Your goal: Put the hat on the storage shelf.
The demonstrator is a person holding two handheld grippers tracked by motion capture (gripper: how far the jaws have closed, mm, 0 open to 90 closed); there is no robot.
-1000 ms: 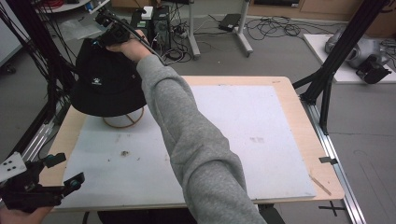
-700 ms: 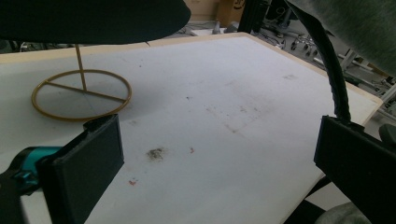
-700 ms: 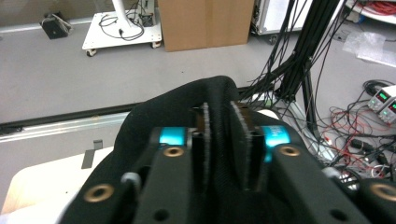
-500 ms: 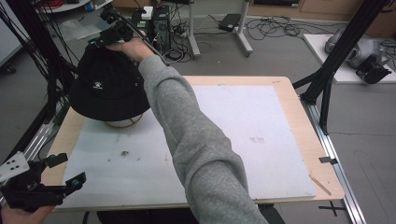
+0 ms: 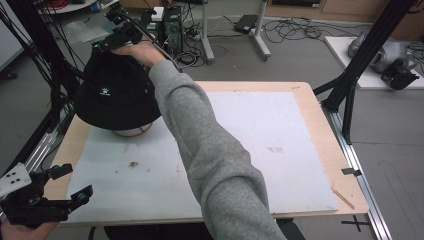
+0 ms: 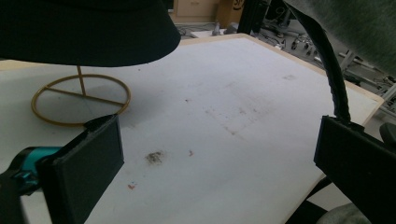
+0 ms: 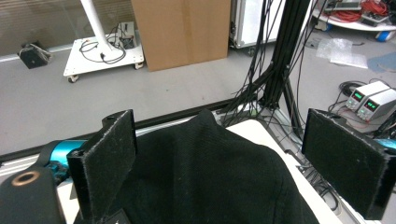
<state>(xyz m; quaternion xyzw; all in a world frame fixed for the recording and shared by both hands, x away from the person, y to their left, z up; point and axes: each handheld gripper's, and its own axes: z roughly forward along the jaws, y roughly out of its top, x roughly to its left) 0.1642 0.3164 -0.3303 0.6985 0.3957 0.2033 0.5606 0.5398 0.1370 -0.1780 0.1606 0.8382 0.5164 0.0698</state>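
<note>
A black bucket hat (image 5: 115,95) with a small white logo sits on a gold wire stand (image 5: 132,133) at the table's far left. My right gripper (image 5: 111,40) is at the hat's crown, open. In the right gripper view the hat (image 7: 205,177) rises between the wide-apart jaws of that gripper (image 7: 222,140) without touching them. My left gripper (image 5: 75,181) is open and holds nothing at the near left corner. In the left gripper view, beyond the open jaws (image 6: 219,149), I see the hat brim (image 6: 84,32) and the stand's ring base (image 6: 79,100).
A white mat (image 5: 280,150) with a few stains covers the wooden table (image 5: 300,86). A grey sleeve (image 5: 210,150) crosses the mat diagonally. Black frame posts (image 5: 350,70) stand at the right and left edges, and cables and equipment lie on the floor beyond.
The right hand has shifted slightly toward the far left over the crown. The hat has sunk a little lower over the stand. The left gripper has stayed in place.
</note>
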